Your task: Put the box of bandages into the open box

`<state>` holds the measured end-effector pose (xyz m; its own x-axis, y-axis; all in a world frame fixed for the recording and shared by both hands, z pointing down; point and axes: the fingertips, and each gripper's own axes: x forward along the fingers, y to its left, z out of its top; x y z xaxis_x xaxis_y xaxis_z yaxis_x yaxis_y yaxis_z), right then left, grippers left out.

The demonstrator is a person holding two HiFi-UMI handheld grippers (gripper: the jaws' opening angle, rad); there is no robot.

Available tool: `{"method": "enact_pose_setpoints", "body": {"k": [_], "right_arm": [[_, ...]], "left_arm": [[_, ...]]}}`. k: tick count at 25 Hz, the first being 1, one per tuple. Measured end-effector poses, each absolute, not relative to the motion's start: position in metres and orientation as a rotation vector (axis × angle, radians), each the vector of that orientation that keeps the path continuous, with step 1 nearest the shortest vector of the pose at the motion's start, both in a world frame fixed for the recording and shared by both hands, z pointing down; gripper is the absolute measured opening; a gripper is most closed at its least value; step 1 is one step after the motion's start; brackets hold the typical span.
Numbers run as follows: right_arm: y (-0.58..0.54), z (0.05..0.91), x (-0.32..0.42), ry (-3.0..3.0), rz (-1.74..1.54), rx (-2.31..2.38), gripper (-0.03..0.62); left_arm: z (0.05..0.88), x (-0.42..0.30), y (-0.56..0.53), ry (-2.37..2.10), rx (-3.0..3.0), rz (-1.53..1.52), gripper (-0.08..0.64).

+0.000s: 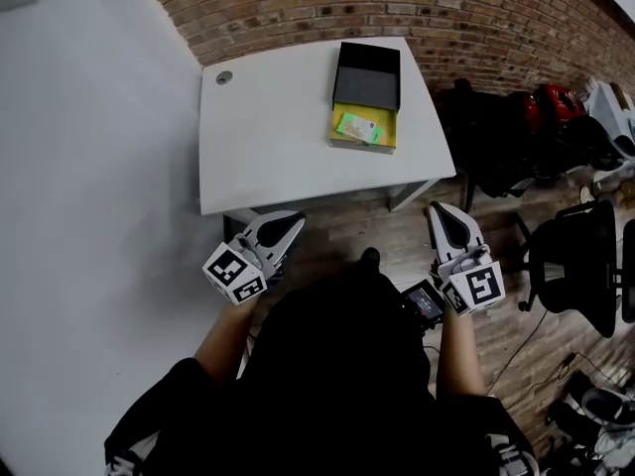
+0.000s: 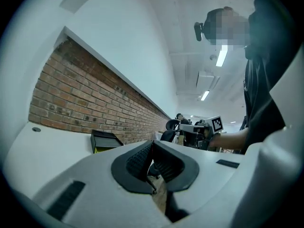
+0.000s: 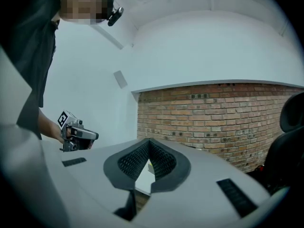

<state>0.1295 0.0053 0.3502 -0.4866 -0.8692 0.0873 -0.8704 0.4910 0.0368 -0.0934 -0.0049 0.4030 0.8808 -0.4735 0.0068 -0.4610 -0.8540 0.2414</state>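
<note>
With the green box of bandages (image 1: 359, 127) lying inside the yellow open box (image 1: 363, 146) on the white table (image 1: 268, 137), the placing is looking finished, and the left gripper (image 1: 292, 222) and right gripper (image 1: 443, 212) are hovering short of the table, jaws pressed together on nothing, likely needing no further move.

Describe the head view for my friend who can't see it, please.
A green box of bandages lies inside an open black-and-yellow box on a white table by a brick wall. Nearer the camera, a person holds the left gripper and right gripper, both shut and empty, short of the table.
</note>
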Motion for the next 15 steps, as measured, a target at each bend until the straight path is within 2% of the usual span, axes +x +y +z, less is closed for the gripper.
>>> {"method": "enact_pose_setpoints", "body": {"k": [6,15], "right_arm": [[0.048,0.349,0.105,-2.629,-0.006,1.477,0.006],[0.092,0.349,0.095,-2.717,-0.024,1.324,0.005]], "left_arm": [[0.409,-0.107,0.027,-0.665,2.809,-0.110,0.017],[0.413,-0.078,0.067,-0.598,2.825,-0.149,0.017]]}}
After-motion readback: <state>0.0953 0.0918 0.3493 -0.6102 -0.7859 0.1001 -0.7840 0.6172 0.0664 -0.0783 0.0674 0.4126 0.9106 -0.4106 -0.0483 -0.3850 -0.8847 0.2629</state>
